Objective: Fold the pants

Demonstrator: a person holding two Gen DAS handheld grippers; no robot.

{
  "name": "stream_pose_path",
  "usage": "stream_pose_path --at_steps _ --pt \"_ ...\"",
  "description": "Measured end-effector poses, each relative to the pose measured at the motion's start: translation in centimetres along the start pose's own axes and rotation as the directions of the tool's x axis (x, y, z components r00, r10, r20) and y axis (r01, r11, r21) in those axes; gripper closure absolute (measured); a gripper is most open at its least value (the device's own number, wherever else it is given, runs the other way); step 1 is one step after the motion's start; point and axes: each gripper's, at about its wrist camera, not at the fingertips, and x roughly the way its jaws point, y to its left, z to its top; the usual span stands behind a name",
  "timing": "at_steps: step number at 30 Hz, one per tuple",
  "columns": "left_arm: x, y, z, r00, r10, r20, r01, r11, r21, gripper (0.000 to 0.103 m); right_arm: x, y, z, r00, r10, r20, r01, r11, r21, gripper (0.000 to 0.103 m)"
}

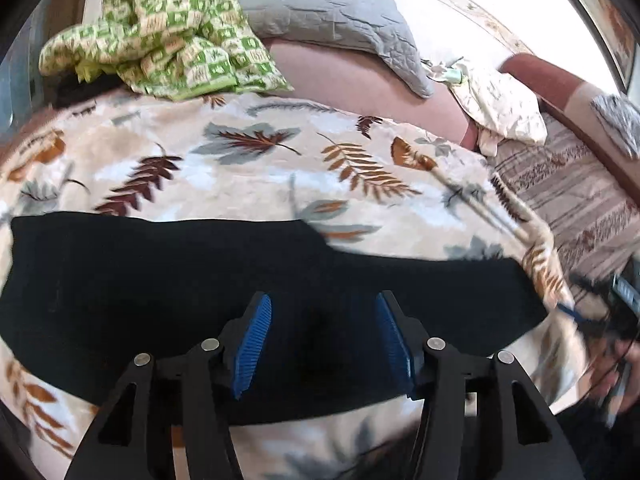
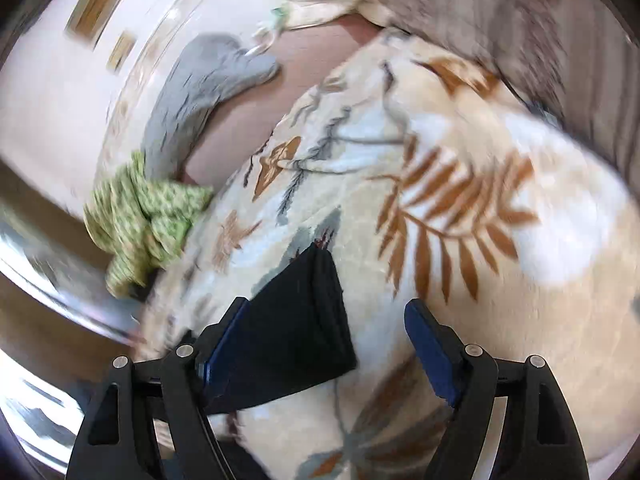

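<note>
While our left hand-held gripper (image 1: 322, 340) hovers wide over the whole pants (image 1: 160, 280), our right hand-held gripper (image 2: 320, 344), empty and wide, sees one end.

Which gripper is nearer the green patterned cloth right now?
Cannot tell for sure. The left gripper hovers open over the black pants, green patterned cloth far across the blanket. The right gripper is open at the pants' end, cloth off to its left.

I can read no text, label, brand or number in either wrist view. The crumpled green-and-cream printed cloth (image 1: 168, 28) carries small square motifs that may hold characters, but they are too small and blurred for me to make out.
</note>
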Motion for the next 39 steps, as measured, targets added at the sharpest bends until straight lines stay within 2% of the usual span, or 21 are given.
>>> stream_pose_path --at_steps 3,5,6,8,10,12,15,17,19,21,23,28,33,35,39 --pt "1.2 -1.0 1.7 0.997 -0.052 -0.052 0.045 0.992 -0.119 0.049 0.2 -0.9 -0.6 0.990 0.137 -0.041 -0.134 0.988 0.076 0.023" --pt "1.6 -1.8 2.5 0.992 -0.118 -0.051 0.104 0.971 -0.216 0.041 1.4 -0.7 -1.6 0.976 0.203 -0.080 -0.192 0.973 0.125 0.023" --pt "1.8 -2.3 2.6 0.990 -0.132 -0.052 0.114 0.958 -0.261 0.038 2.1 -0.9 -2.1 0.970 0.219 -0.105 -0.201 0.967 0.157 0.023" --pt "2.4 -3.9 2.2 0.986 -0.161 -0.046 0.140 0.943 -0.301 0.036 3.2 -1.2 -2.9 0.968 0.200 -0.149 -0.169 0.965 0.200 0.023" --pt "2.9 -5.7 1.2 0.987 -0.161 -0.019 0.151 0.953 -0.264 0.036 3.9 -1.7 -3.0 0.972 0.182 -0.151 -0.145 0.964 0.223 0.027" --pt "3.0 -6.5 0.5 0.992 -0.127 -0.027 0.118 0.969 -0.217 0.043 3.9 -2.0 -2.9 0.971 0.205 -0.123 -0.169 0.952 0.256 0.027" --pt "2.0 -6.3 0.3 0.992 -0.113 0.054 0.121 0.972 -0.199 0.038 4.5 -2.3 -2.7 0.970 0.219 -0.102 -0.182 0.940 0.287 0.028" --pt "2.3 -5.8 0.3 0.992 -0.114 0.046 0.121 0.969 -0.216 0.038 4.7 -2.4 -2.7 0.973 0.213 -0.088 -0.178 0.938 0.297 0.034" --pt "2.8 -5.2 0.2 0.992 -0.124 0.031 0.128 0.961 -0.244 0.039 5.1 -2.6 -2.5 0.978 0.188 -0.093 -0.154 0.943 0.295 0.047" --pt "3.1 -4.8 0.3 0.991 -0.131 0.023 0.132 0.955 -0.265 0.039 5.3 -2.6 -2.5 0.979 0.178 -0.101 -0.141 0.945 0.295 0.054" --pt "3.1 -5.0 0.1 0.990 -0.139 0.019 0.139 0.952 -0.273 0.039 5.6 -2.5 -2.5 0.977 0.179 -0.116 -0.139 0.948 0.287 0.058" --pt "3.1 -5.2 0.2 0.990 -0.138 0.013 0.136 0.950 -0.281 0.039 5.6 -3.4 -2.7 0.984 0.142 -0.110 -0.101 0.942 0.319 0.082" --pt "3.4 -5.7 0.3 0.992 -0.126 -0.003 0.121 0.954 -0.275 0.039 5.5 -2.9 -3.1 0.993 0.071 -0.098 -0.041 0.960 0.278 0.086" --pt "3.6 -6.3 0.4 0.995 -0.099 -0.011 0.092 0.961 -0.260 0.039 5.6 -2.7 -3.2 0.994 0.051 -0.096 -0.023 0.962 0.270 0.086" --pt "4.0 -9.0 0.8 0.999 -0.018 -0.045 0.011 0.988 -0.153 0.039 5.7 -2.6 -3.2 0.994 0.048 -0.099 -0.019 0.961 0.276 0.086"
